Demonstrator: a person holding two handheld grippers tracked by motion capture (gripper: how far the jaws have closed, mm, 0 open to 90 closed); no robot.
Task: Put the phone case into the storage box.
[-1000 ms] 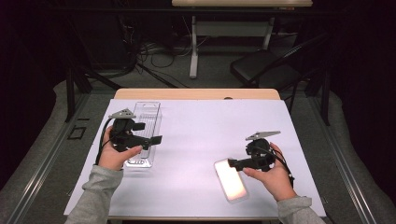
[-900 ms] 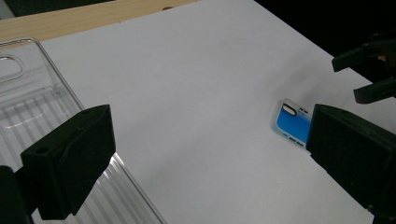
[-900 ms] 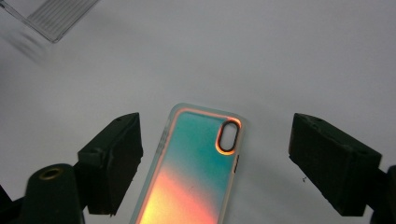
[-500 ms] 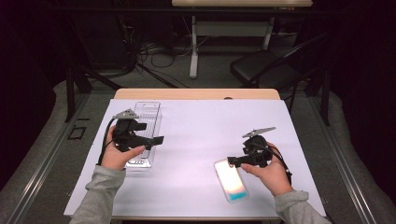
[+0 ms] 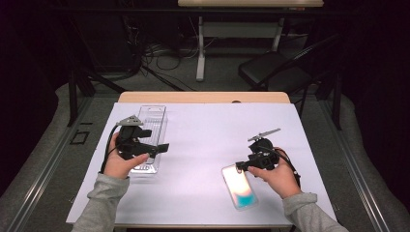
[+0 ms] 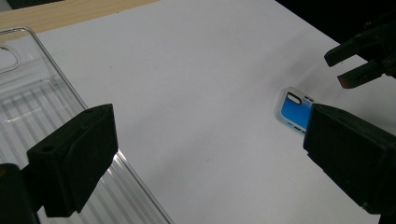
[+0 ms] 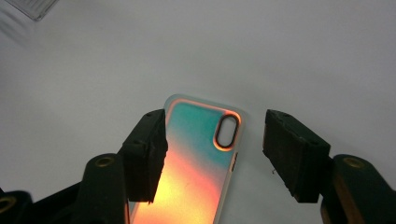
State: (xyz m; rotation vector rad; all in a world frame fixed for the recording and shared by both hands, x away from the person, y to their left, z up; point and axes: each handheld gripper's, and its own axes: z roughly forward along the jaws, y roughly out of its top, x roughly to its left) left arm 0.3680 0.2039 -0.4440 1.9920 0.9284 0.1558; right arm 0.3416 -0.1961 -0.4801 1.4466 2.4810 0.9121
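The phone case (image 5: 239, 186) lies flat near the front edge of the bench (image 5: 208, 121), on the right side. The right hand-held gripper (image 5: 240, 166) sits over its top end. Its jaws have just been closing; one pad is at the case's edge, the other is apart from it. The left hand-held gripper (image 5: 162, 147) is wide, holding nothing, over the clear tray (image 5: 153, 116). Lots of bare white bench lies between them.

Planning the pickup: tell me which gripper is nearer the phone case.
Right. The right gripper straddles the phone case, its jaws just closing but not yet gripping. The left gripper hovers across the table over the clear tray.
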